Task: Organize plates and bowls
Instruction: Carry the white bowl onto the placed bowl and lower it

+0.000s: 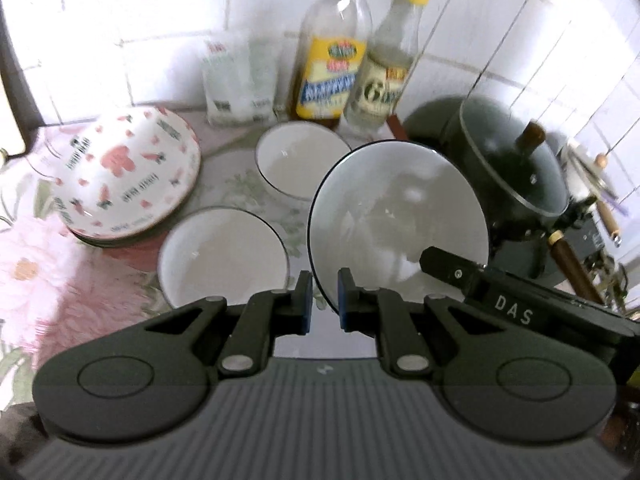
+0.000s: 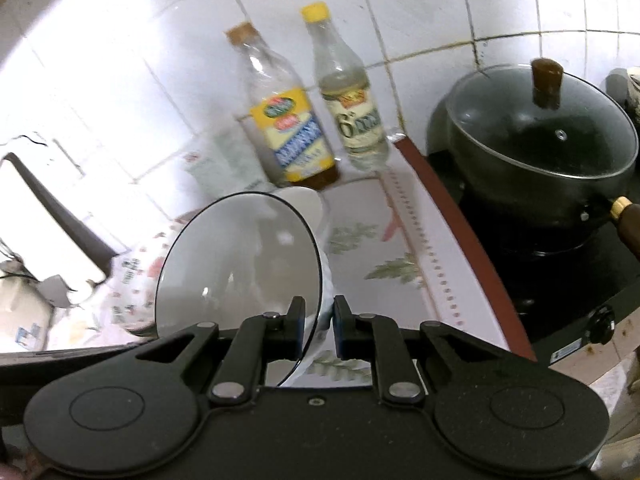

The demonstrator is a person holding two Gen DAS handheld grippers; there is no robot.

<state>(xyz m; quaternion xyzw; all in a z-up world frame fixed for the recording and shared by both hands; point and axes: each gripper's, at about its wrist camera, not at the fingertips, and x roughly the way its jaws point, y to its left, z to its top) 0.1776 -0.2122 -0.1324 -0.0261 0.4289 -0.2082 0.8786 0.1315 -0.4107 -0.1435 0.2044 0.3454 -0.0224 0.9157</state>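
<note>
A white bowl with a dark rim (image 1: pixel 400 216) hangs tilted above the table, held from both sides. My left gripper (image 1: pixel 325 300) is shut on its near-left rim. My right gripper (image 2: pixel 318 322) is shut on the opposite rim of the same bowl (image 2: pixel 240 272); its black finger (image 1: pixel 444 266) shows at the bowl's right edge in the left wrist view. Two more white dark-rimmed bowls rest on the flowered tablecloth below: one near (image 1: pixel 224 252), one farther back (image 1: pixel 300 164). A stack of pink-flowered plates (image 1: pixel 132 176) sits at the left.
Two bottles, one with a yellow label (image 1: pixel 332 60) and one with a yellow cap (image 1: pixel 384 68), stand against the tiled wall beside a white packet (image 1: pixel 240 76). A dark pot with a glass lid (image 2: pixel 540 148) sits on a black stove (image 2: pixel 552 280) at the right.
</note>
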